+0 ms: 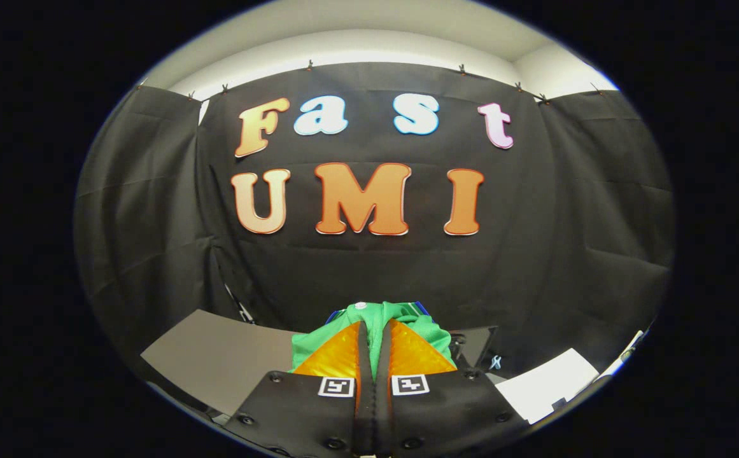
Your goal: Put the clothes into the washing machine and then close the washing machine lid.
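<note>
At the bottom centre of the frame the gripper [373, 331] is clenched on the green garment [375, 316], its two fingers drawn nearly together with a thin fold of the cloth pinched in the slit between them. The rest of the garment bunches up just above and to either side of the fingertips, with a sliver of blue fabric at its upper edge. The cloth looks lifted clear, since the view faces the booth wall with a grey surface [216, 359] at lower left and a white sheet [550, 385] at lower right. The washing machine cannot be made out with any certainty, though a dark angular shape [474, 343] sits just right of the garment. The step in hand appears to be carrying the clothes to the drum. To do it well, keep the pinch firm, since the grip has only a thin fold, move smoothly so the hanging bulk does not swing or snag, and let go only once the bundle hangs well inside the opening.
</note>
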Tool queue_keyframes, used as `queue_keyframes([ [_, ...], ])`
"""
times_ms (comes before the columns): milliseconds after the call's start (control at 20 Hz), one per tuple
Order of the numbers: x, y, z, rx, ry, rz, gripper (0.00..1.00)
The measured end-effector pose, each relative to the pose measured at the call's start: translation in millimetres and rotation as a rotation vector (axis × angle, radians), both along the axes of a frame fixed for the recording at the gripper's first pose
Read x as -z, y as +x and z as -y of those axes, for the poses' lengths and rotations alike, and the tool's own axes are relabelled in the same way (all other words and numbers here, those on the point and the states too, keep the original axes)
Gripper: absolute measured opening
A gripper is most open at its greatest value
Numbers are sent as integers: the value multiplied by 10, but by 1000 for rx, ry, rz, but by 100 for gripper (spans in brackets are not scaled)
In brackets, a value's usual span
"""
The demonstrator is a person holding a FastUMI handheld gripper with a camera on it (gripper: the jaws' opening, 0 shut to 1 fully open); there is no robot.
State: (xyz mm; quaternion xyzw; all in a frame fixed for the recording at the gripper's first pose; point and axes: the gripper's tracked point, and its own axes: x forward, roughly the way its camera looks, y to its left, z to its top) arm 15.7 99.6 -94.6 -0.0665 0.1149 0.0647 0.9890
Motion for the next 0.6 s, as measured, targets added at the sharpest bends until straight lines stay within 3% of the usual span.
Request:
queue_keyframes([
  [250,44,60,511,87,-1,8,8],
  [600,431,268,1176,132,-13,-58,8],
])
